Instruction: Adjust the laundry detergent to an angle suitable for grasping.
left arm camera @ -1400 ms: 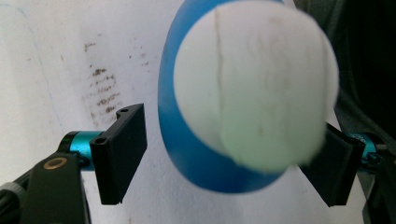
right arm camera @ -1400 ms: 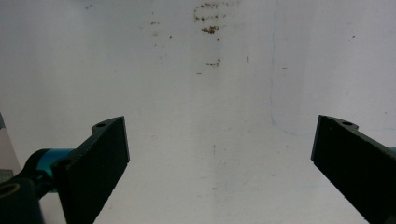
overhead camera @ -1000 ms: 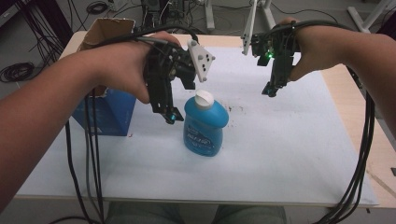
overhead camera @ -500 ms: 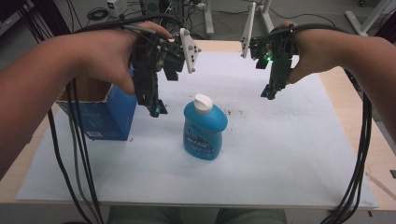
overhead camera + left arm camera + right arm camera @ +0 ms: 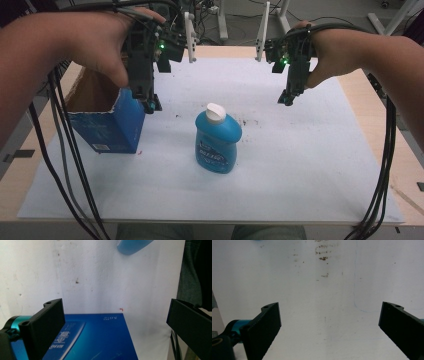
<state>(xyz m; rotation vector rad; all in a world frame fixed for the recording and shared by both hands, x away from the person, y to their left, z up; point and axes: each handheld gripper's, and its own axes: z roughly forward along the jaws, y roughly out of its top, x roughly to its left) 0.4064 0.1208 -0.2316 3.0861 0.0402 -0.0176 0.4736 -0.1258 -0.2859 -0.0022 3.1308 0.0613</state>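
In the left gripper view, the top edge cuts off the blue plastic bottle (image 5: 133,246), leaving a curved part of its body. The bottom edge cuts off the open blue cardboard box (image 5: 100,340). In the high view, the box interior (image 5: 92,95) is partly hidden behind the left hand (image 5: 95,42). Label print on the bottle (image 5: 215,150) is too small to read.

Bottle (image 5: 218,142) stands right of box (image 5: 107,125).
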